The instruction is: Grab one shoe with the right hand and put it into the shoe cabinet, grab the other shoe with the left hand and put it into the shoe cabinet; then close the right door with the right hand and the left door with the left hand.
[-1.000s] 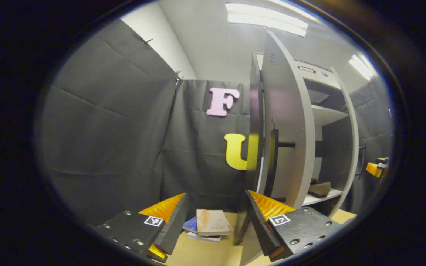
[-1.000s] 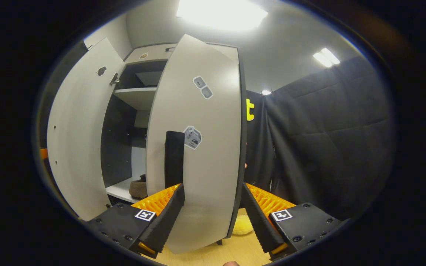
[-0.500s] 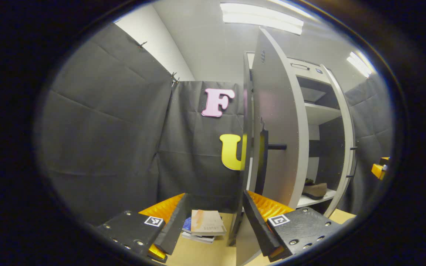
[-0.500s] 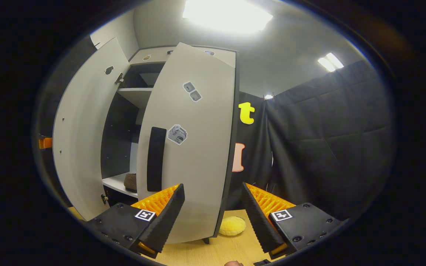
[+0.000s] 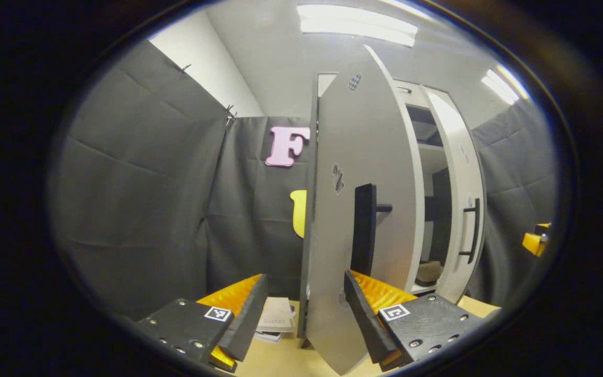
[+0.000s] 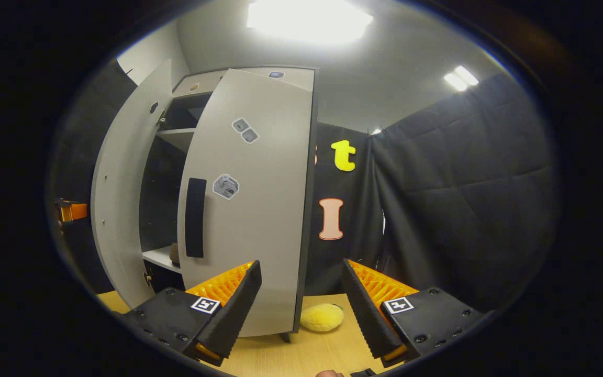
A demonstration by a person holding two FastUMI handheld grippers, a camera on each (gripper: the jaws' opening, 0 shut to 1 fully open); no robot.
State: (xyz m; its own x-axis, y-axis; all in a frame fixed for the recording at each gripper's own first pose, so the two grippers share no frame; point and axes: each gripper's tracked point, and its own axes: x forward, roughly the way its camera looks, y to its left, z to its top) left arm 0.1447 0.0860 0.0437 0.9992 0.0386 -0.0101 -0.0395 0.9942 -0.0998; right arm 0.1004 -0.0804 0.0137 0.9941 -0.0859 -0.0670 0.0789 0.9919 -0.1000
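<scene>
In the left gripper view the grey left door (image 5: 356, 157) of the shoe cabinet stands close ahead, half swung in, its black handle (image 5: 363, 230) facing me. My left gripper (image 5: 304, 319) is open, and the door's lower edge shows between its fingers. Through the narrow gap a brown shoe (image 5: 428, 272) rests on the lower shelf. The right door (image 5: 458, 173) is farther off. In the right gripper view the right door (image 6: 259, 209) with its black handle (image 6: 195, 217) is partly swung in. My right gripper (image 6: 301, 309) is open, just off the door's outer face. A sliver of the shoe (image 6: 174, 254) shows on the white shelf (image 6: 156, 257).
A stack of books (image 5: 276, 319) lies on the wooden floor left of the left door. A yellow plush object (image 6: 322, 317) sits on the floor by the right door's hinge side. Black cloth walls enclose the booth on both sides.
Both doors have swung inward and the gap between them has narrowed. The left door's outer face now faces the left gripper. The right door has drifted away to the left of the right gripper.
</scene>
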